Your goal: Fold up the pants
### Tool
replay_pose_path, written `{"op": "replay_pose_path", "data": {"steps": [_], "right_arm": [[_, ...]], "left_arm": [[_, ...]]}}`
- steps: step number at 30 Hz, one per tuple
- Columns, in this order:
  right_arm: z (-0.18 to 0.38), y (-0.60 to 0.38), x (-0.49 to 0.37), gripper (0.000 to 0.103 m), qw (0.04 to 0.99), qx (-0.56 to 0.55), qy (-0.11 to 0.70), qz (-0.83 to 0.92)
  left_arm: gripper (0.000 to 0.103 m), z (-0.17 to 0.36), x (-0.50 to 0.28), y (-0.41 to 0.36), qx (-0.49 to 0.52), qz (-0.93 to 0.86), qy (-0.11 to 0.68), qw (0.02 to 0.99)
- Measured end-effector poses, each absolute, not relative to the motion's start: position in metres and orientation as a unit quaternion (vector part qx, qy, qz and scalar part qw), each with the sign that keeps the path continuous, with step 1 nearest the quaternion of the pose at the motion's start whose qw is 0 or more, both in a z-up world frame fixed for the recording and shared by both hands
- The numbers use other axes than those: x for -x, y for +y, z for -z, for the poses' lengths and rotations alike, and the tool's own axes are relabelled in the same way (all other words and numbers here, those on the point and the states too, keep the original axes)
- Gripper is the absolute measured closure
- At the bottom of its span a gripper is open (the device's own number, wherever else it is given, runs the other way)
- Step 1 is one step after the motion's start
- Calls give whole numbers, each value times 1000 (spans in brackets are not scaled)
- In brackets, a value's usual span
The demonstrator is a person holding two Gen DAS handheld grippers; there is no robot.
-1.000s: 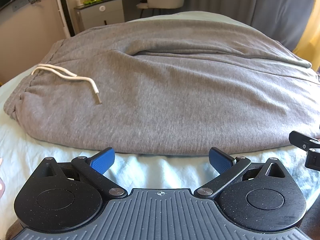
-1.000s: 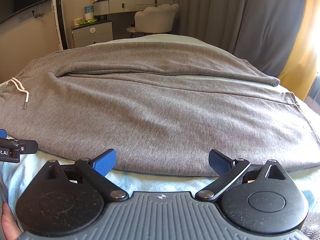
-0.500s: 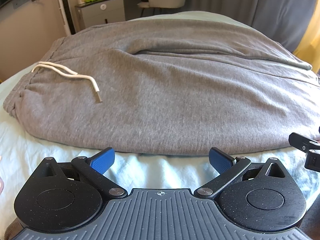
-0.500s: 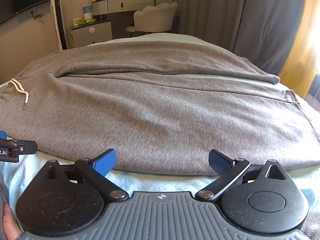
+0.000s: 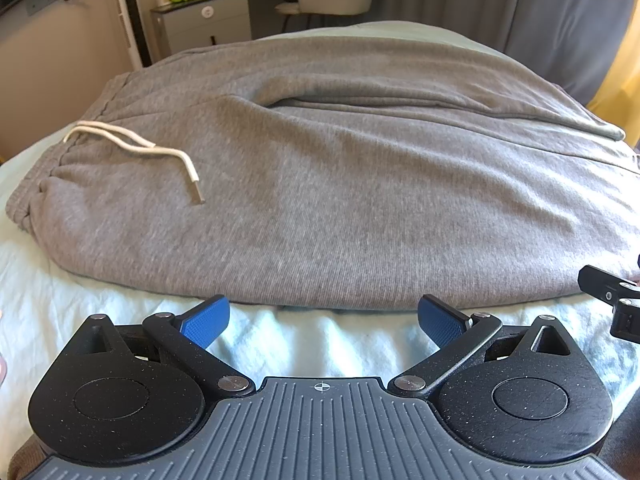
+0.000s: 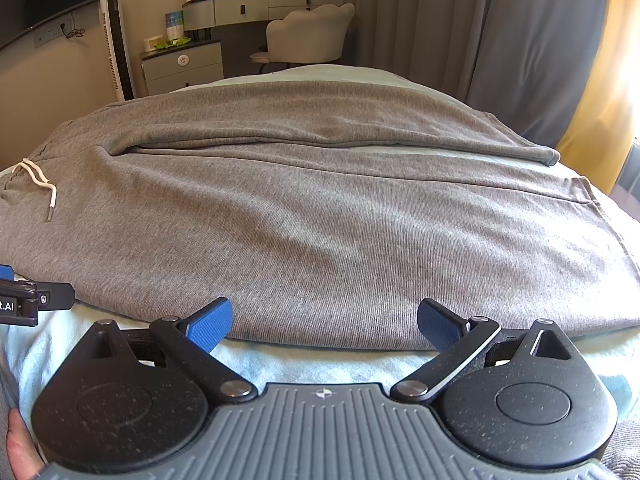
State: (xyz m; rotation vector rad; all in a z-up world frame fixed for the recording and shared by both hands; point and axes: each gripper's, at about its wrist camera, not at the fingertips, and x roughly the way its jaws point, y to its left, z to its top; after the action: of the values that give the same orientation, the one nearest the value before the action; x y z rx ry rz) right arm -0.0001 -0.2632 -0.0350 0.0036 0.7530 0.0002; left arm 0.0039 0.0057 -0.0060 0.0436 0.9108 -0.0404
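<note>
Grey sweatpants (image 5: 340, 184) (image 6: 320, 216) lie spread across a pale blue bed, waistband at the left, both legs running right. A white drawstring (image 5: 160, 152) (image 6: 40, 184) rests on the fabric near the waistband. My left gripper (image 5: 324, 320) is open, its blue pads just short of the pants' near edge, nothing between them. Further right along the same edge, my right gripper (image 6: 326, 326) is also open, with its blue pads level with the hem and empty. Each gripper's black finger shows at the side of the other's view.
The light blue bedsheet (image 5: 320, 340) (image 6: 320, 364) shows as a strip in front of the pants. Beyond the bed stand a grey drawer cabinet (image 6: 182, 62), a white chair (image 6: 308, 34), a dressing table and grey curtains (image 6: 480, 28). A hand (image 6: 18, 448) shows at the lower left.
Both grippers have crept slightly forward toward the pants' near edge. Both stay open and the pants have not moved.
</note>
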Motion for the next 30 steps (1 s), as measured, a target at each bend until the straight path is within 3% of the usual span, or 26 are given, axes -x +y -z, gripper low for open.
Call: {"op": "replay_pose_path", "data": {"steps": [19, 30], "right_arm": [[40, -281, -14, 4, 908, -63, 413, 0], [45, -337, -85, 4, 865, -152, 478, 34]], "left_arm": [[0, 5, -7, 11, 1, 20, 444, 896], [0, -33, -42, 40, 26, -53, 377, 924]]}}
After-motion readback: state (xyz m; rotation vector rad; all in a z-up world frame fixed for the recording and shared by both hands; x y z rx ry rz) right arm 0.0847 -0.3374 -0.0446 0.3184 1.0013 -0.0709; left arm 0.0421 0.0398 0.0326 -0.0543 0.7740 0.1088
